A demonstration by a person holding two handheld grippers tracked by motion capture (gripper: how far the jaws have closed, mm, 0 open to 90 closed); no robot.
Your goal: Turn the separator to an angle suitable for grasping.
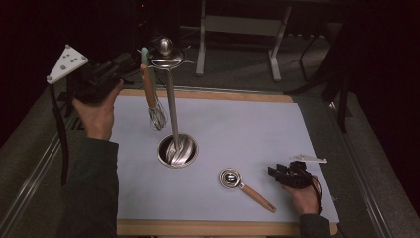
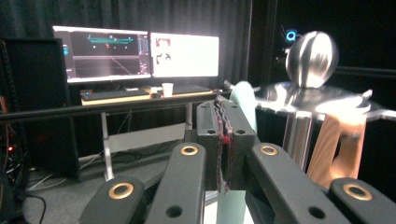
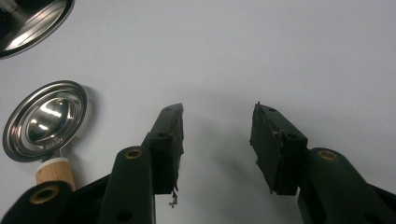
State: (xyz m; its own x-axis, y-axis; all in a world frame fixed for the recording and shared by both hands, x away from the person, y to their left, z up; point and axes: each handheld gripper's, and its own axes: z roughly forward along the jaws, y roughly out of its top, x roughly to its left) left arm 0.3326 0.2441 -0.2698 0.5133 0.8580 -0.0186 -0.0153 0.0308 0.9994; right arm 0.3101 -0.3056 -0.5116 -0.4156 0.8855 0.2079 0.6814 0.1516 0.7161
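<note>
The measuring spoon lay flat on the pale mat covering the surface, just to the left of the right tool. Its steel bowl sat toward the far left and its wooden handle ran off to the near right, so the long axis slanted across the line of the jaws, not along it. In the right gripper view the spoon's bowl showed left of the left jaw, apart from it, with nothing between the jaws, which stood wide. That tool was plainly the nearer one; by my judgement, reaching the handle would call for a short shift to the left and toward the near edge.

The left tool was raised at the far left, level with the top of the steel utensil stand, whose round base sat mid-mat. A whisk hung from the stand's top disc. In the left gripper view the jaws were pressed together, the whisk's pale green handle end showing just behind them; whether they pinched it could not be told.
</note>
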